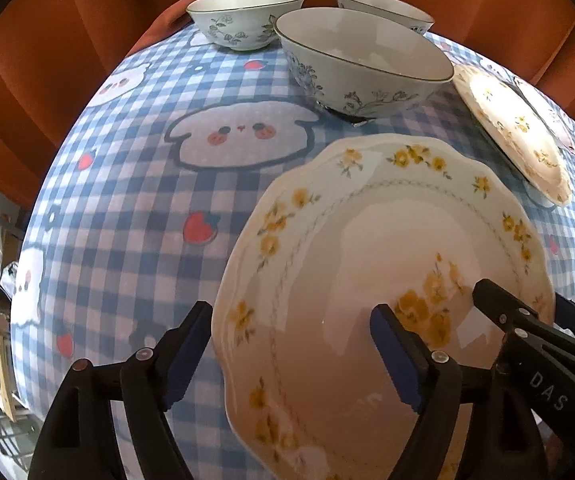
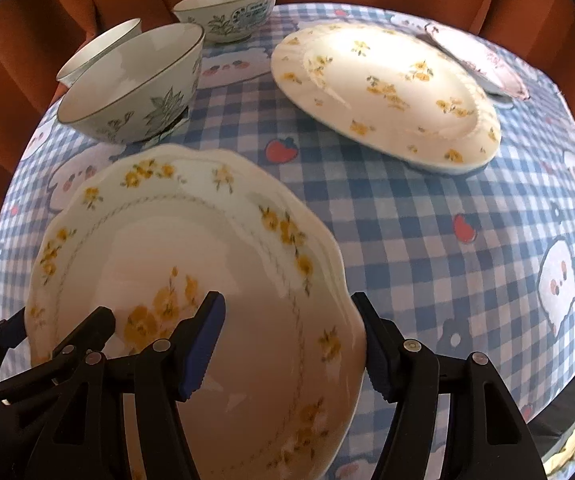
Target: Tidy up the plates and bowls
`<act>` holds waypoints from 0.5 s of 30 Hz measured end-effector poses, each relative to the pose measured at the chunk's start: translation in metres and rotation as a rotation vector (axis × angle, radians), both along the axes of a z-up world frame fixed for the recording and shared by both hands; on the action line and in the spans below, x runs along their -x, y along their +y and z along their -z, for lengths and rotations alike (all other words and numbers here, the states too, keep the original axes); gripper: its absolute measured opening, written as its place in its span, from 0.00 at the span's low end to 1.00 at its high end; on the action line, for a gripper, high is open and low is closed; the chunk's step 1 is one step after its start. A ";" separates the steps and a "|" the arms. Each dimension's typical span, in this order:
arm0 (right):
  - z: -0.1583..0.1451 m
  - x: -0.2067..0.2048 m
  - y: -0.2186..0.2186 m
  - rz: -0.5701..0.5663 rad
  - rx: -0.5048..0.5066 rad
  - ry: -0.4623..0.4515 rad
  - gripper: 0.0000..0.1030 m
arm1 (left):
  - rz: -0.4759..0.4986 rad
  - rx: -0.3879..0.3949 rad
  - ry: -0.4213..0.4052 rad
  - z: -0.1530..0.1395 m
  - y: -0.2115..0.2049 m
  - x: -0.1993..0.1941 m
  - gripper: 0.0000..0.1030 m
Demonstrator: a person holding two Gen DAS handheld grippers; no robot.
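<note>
I'm straddling the scalloped yellow-flower plate (image 1: 367,280) from both sides: left gripper (image 1: 291,356) gaping over its left rim, right gripper (image 2: 291,344) spanning the right rim, maybe touching. Next I'm carrying it onto the far plate (image 2: 387,92).

near plate (image 1: 367,280) cut off below; far pink dish (image 2: 483,60) half behind plate (image 2: 387,92)

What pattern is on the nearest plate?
Yellow flowers on white plate, scalloped rim; clearest in the right wrist view.
</note>
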State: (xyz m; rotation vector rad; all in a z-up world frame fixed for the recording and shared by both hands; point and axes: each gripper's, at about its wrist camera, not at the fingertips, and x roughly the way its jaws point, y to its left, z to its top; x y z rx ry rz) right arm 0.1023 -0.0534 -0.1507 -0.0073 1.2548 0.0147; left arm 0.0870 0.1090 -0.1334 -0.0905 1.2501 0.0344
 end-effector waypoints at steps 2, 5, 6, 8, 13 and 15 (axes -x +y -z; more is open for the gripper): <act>-0.003 0.003 -0.002 -0.006 -0.019 0.017 0.66 | 0.000 -0.002 -0.009 -0.007 -0.001 0.003 0.82; -0.016 0.009 -0.003 -0.017 -0.016 0.001 0.66 | 0.006 -0.010 -0.031 -0.021 -0.004 0.009 0.85; -0.021 0.010 -0.004 -0.022 -0.011 -0.011 0.67 | 0.010 -0.009 -0.037 -0.025 -0.005 0.010 0.86; -0.031 0.013 -0.006 -0.025 -0.003 -0.030 0.69 | 0.014 -0.001 -0.047 -0.032 -0.007 0.012 0.87; -0.047 0.014 -0.019 -0.019 -0.008 -0.066 0.77 | 0.020 0.016 -0.085 -0.048 -0.017 0.010 0.89; -0.053 0.012 -0.027 -0.016 -0.008 -0.085 0.78 | 0.022 0.018 -0.100 -0.052 -0.023 0.006 0.90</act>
